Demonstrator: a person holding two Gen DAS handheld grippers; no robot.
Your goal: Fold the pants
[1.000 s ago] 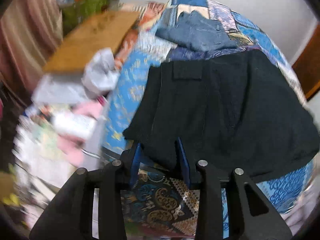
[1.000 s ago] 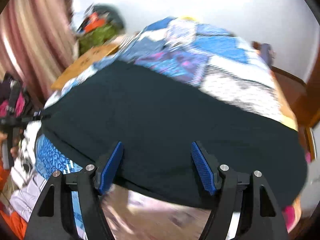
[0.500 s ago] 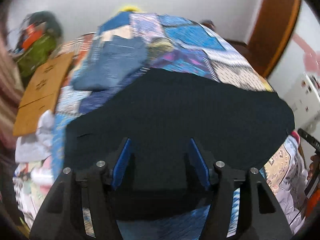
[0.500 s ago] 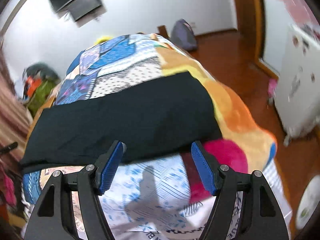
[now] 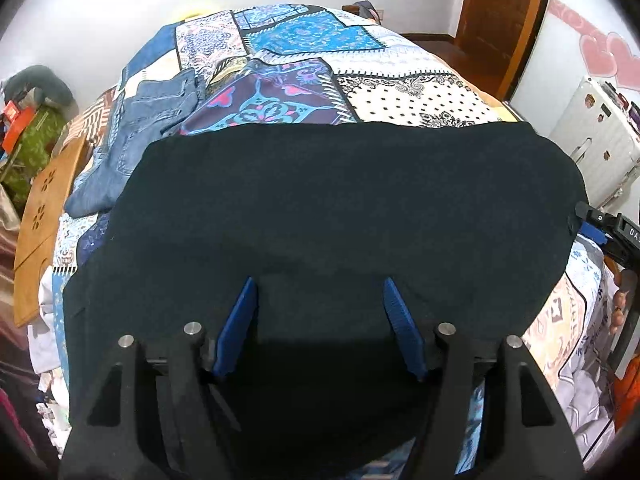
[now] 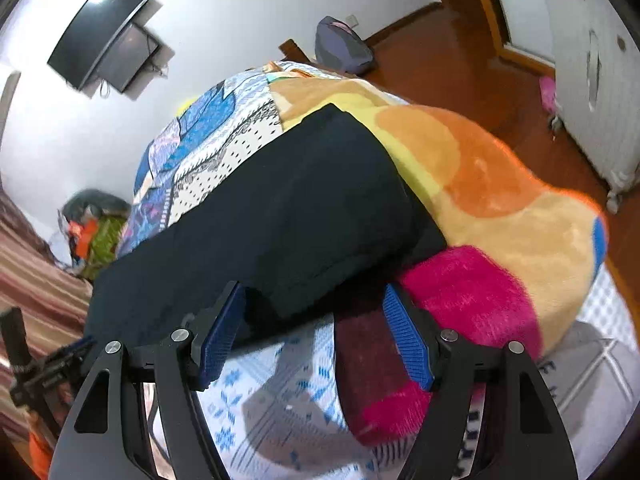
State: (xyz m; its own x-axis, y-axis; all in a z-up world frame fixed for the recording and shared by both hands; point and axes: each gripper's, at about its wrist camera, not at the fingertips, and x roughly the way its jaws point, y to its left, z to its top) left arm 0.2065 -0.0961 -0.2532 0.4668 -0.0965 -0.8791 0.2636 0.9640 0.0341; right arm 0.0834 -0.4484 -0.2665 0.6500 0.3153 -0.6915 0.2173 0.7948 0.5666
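One black pants (image 5: 328, 216), one folded jeans (image 5: 140, 128), one bed (image 5: 416, 92)

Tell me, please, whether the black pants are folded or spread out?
Folded: the black pants lie as one flat band across the bed, layered edges stacked at the end.

pants (image 5: 320, 208): plain black | quilt (image 5: 304, 36): blue, white, purple patchwork prints | jeans (image 5: 132, 136): faded blue denim | blanket (image 6: 492, 200): orange, yellow, tan, magenta plush patches | gripper pads (image 6: 408, 344): ribbed blue | floor (image 6: 432, 60): reddish-brown wood
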